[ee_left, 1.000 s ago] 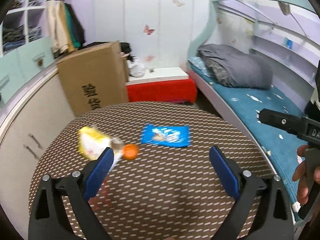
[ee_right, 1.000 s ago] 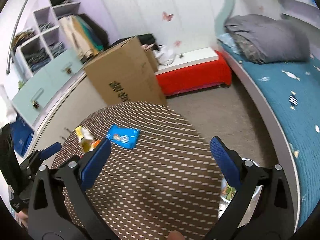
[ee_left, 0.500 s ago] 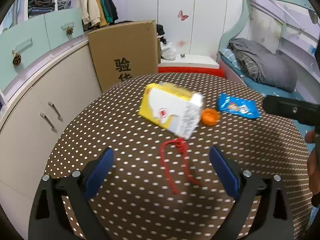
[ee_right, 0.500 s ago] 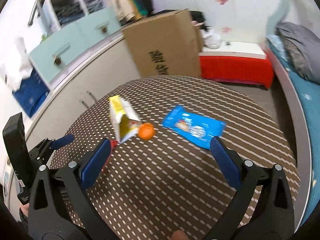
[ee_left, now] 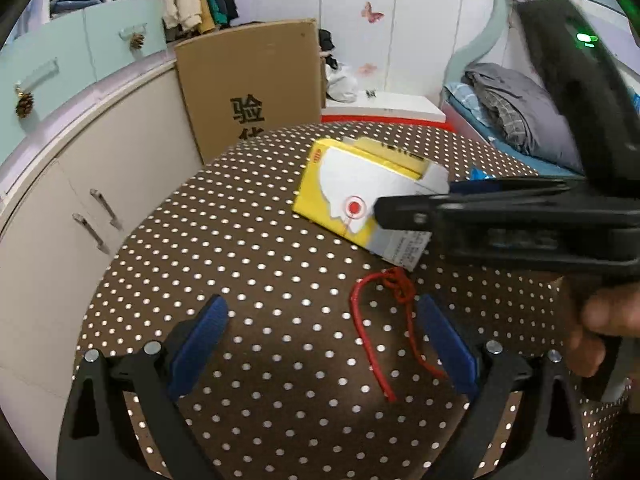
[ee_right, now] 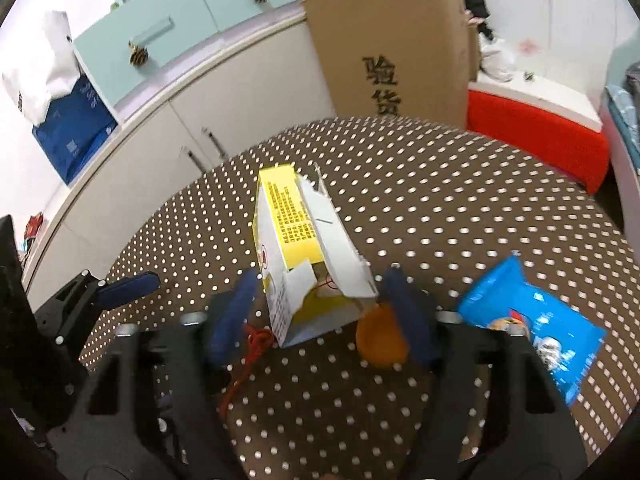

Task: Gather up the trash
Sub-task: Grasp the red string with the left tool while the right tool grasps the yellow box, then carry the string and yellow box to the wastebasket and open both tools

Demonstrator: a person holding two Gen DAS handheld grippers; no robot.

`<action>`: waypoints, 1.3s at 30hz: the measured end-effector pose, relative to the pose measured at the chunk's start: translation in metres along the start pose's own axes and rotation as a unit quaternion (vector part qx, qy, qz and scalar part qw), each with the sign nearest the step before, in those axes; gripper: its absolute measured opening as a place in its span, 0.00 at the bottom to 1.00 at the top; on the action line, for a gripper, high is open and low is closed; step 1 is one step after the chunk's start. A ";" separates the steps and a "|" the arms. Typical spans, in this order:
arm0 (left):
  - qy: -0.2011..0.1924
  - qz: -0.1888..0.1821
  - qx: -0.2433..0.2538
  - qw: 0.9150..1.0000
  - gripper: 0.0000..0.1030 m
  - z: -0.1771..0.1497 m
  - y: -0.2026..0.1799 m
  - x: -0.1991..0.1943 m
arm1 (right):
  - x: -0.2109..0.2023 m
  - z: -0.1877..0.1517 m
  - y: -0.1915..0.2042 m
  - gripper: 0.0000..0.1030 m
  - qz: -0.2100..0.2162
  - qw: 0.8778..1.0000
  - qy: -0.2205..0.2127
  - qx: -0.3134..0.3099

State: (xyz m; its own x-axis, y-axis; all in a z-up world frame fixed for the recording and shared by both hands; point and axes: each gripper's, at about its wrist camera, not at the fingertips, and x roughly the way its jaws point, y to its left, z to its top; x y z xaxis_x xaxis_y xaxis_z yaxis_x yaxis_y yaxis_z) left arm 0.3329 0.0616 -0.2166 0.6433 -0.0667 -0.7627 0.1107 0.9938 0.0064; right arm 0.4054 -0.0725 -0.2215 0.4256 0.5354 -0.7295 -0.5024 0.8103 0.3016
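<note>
Nothing collected yet; all trash on dotted brown tabletop [ee_right: 440, 200].

Right gripper [ee_right: 320, 300] closing around torn yellow-white carton [ee_right: 296, 240], pads not yet pressing. Orange cap [ee_right: 380, 336] at carton's 5 o'clock; blue snack wrapper [ee_right: 532, 320] at 3.

Left gripper [ee_left: 324, 340] open, empty, over red string [ee_left: 376, 320].

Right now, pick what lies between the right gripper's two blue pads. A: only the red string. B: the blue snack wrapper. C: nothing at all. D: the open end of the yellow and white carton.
D: in the right wrist view the closing right gripper straddles the open end of the yellow and white carton; the blue snack wrapper lies off to its right.
</note>
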 end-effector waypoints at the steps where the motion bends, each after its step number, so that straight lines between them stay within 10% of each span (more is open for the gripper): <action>1: 0.002 -0.002 0.001 1.000 0.91 0.001 -0.001 0.001 | 0.000 0.000 0.001 0.47 0.006 1.000 -0.003 -0.002; 8: 0.014 -0.018 0.016 1.000 0.90 0.007 -0.011 0.012 | -0.030 -0.008 -0.018 0.42 0.015 0.998 -0.049 0.035; 14: 0.016 -0.032 0.046 0.998 0.48 0.008 -0.025 0.013 | -0.047 -0.011 -0.037 0.42 0.022 0.994 -0.077 0.068; 17: 0.011 -0.048 0.049 0.998 0.07 0.006 -0.030 0.010 | -0.048 -0.012 -0.041 0.42 0.021 0.994 -0.080 0.076; 39: -0.082 -0.098 0.034 0.991 0.06 0.016 -0.087 -0.082 | -0.213 -0.080 -0.066 0.42 -0.071 0.975 -0.187 0.101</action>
State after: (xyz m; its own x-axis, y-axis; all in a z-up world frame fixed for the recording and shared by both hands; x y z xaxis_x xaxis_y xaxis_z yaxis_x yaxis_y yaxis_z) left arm 0.2822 -0.0211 -0.1441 0.7181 -0.2777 -0.6381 0.2928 0.9524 -0.0849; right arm 0.2874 -0.2589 -0.1347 0.7437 0.4325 -0.5098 -0.2760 0.8932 0.3550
